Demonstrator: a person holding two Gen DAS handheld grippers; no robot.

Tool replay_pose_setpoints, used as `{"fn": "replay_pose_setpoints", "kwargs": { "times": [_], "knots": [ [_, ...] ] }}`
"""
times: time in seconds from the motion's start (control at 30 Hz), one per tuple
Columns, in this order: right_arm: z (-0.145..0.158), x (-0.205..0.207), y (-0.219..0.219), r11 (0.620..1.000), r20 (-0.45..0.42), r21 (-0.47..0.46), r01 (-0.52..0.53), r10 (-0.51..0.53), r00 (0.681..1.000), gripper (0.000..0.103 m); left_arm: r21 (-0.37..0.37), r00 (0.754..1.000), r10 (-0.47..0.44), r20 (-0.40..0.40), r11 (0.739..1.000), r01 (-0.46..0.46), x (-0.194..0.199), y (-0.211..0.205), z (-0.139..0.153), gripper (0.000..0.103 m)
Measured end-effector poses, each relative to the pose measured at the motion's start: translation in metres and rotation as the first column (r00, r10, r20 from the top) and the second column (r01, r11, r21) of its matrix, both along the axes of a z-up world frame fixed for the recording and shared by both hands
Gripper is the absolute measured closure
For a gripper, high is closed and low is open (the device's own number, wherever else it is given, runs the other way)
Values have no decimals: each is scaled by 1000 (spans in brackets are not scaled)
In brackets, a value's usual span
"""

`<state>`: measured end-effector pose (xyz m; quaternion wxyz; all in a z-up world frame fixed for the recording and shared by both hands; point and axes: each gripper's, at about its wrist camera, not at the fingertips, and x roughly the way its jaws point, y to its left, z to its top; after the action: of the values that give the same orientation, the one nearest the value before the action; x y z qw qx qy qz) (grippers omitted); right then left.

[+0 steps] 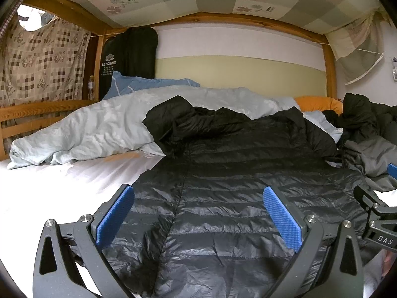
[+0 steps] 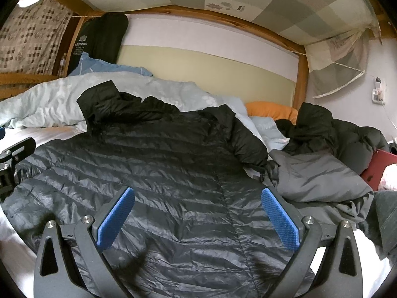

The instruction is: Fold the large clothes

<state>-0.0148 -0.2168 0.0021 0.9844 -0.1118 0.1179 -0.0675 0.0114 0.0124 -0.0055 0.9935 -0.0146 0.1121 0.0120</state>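
A large black quilted down jacket [image 1: 223, 198] lies spread flat on the white bed sheet [image 1: 49, 186], its collar end bunched against the duvet. It fills the right wrist view too [image 2: 161, 186]. My left gripper [image 1: 198, 213] is open, its blue pads [image 1: 116, 213] wide apart just above the jacket's lower part. My right gripper [image 2: 197, 216] is open as well, hovering over the same jacket further right. The right gripper's body shows at the left wrist view's right edge [image 1: 377, 213]; the left gripper's body shows at the right wrist view's left edge [image 2: 12, 159].
A pale blue duvet [image 1: 111, 121] lies bunched behind the jacket, with a blue pillow [image 1: 139, 85] and an orange pillow [image 2: 270, 110]. A grey garment [image 2: 317, 176] and another black jacket [image 2: 335, 134] are heaped at the right. A red flat item [image 2: 377, 166] lies far right. A wooden bunk frame [image 1: 330, 69] surrounds the bed.
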Motion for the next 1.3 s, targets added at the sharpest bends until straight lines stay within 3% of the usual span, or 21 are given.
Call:
{"fn": "replay_pose_setpoints", "kwargs": {
  "times": [0.8, 1.0, 1.3],
  "knots": [
    [-1, 3, -1, 1000, -10, 18, 5, -5, 1000, 0, 19, 1000, 6, 18, 1000, -6, -5, -5, 1, 0],
    [-1, 1, -4, 1000, -2, 26, 10, -10, 1000, 0, 130, 997, -5, 83, 992, -6, -19, -26, 3, 0],
    [-1, 0, -6, 999, 1, 31, 13, -14, 1000, 0, 360, 992, -49, 117, 933, 4, -28, -72, -2, 0]
  ]
}}
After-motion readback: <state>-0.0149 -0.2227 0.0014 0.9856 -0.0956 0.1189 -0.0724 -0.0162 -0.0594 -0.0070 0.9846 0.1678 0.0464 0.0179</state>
